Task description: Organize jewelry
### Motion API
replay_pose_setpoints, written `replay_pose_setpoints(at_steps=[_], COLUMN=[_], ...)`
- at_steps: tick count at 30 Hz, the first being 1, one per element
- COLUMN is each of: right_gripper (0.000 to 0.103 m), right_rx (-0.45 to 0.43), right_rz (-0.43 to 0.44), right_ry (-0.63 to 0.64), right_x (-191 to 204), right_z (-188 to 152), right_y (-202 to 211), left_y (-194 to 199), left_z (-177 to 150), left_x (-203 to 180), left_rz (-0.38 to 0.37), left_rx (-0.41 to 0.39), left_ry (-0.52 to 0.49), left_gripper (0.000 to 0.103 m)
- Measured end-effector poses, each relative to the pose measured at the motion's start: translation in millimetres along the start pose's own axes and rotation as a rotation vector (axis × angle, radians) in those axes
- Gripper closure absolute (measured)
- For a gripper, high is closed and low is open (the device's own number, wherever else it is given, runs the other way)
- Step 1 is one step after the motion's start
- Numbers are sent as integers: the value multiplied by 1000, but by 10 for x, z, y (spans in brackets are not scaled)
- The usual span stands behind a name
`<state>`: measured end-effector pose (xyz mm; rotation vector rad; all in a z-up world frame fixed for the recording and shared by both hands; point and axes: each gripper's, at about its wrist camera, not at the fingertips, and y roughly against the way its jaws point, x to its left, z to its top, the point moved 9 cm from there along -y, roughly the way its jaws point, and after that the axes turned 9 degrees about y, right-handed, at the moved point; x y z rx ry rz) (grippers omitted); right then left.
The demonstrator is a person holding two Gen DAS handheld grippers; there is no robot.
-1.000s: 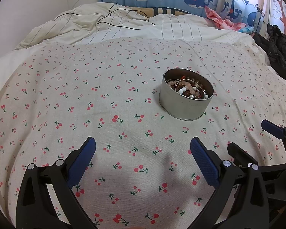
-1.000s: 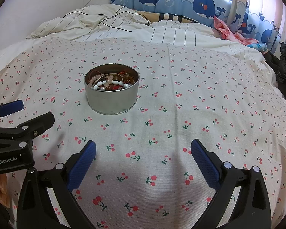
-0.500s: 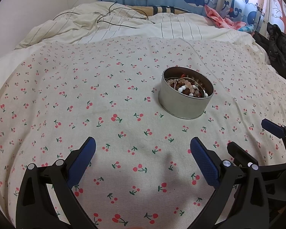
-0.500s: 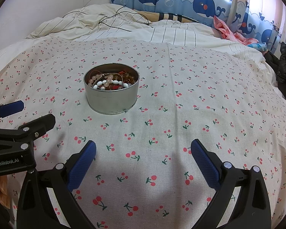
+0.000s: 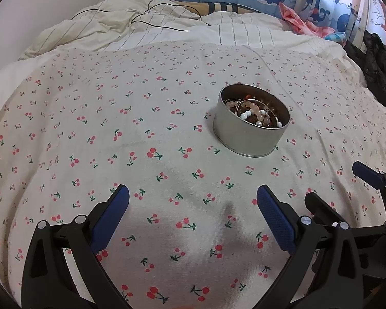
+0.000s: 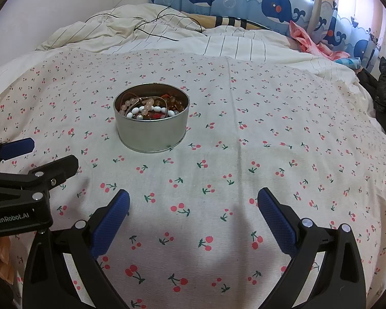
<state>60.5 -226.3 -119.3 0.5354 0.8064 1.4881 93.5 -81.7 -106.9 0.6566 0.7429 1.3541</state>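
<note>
Cherry-print bedcover [image 6: 244,154] is seen under a round tin [image 6: 151,131] (full of beads [image 6: 146,109]). Left gripper [image 5: 193,208] and right gripper [image 6: 193,208] are held spread, empty; a reach is judged next.

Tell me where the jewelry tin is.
The tin sits upright on the cherry-print sheet, ahead-right in the left wrist view, ahead-left in the right wrist view.

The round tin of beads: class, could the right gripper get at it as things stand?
Probably yes. The right gripper has its jaws wide open and empty, and only bare cherry-print cloth lies between it and the tin, which is open on top. The left gripper sits off to the side.
</note>
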Motion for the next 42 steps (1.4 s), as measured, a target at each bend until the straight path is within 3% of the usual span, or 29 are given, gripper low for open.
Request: replay_pose_setpoints(at_steps=[25, 30, 42], right_gripper=[8, 8, 8], right_rx=[4, 8, 2], right_rz=[2, 14, 8], right_ry=[-1, -22, -23], right_x=[11, -8, -52], right_z=[7, -33, -9], right_y=[-10, -34, 1], left_y=[-3, 96, 108], left_z=[-12, 35, 48], left_x=[16, 45, -23], left_rz=[2, 25, 5], left_rx=[29, -29, -23], left_ry=[24, 6, -24], left_gripper=[8, 8, 8])
